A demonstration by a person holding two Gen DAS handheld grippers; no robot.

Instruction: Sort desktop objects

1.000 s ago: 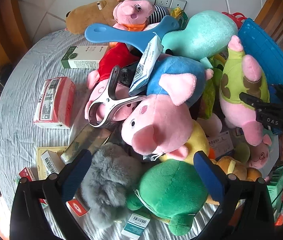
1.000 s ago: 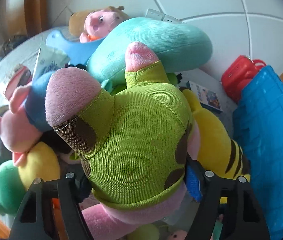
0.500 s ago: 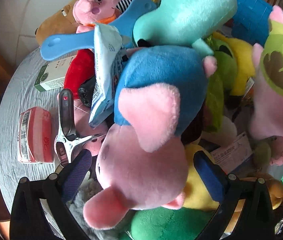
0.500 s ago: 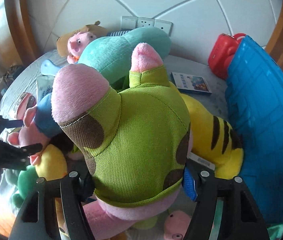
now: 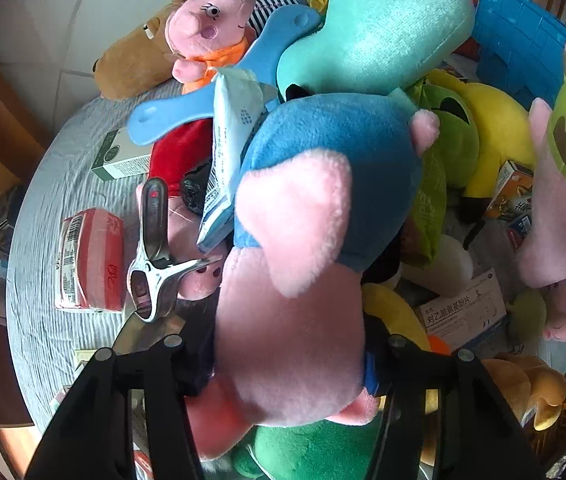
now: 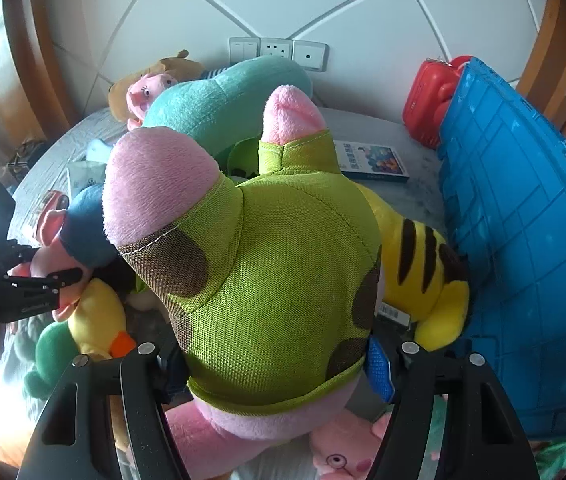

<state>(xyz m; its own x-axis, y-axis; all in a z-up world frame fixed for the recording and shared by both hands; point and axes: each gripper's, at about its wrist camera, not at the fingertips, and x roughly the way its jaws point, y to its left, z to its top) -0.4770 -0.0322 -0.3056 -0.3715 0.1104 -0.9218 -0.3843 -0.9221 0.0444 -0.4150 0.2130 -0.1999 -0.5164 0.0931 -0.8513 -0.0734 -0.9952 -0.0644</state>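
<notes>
While the left gripper closes on the soft pink-and-blue plush pig, beside the blue plastic crate, the right gripper pinches the squashy green-shirted pink plush at its waist.

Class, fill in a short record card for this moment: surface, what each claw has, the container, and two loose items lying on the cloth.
surface: round table under a grey cloth
left claw: jaws closing on the pink pig in blue
right claw: shut on the pink plush in green shorts
container: blue crate, at the right
loose items: metal clip; red packet
</notes>
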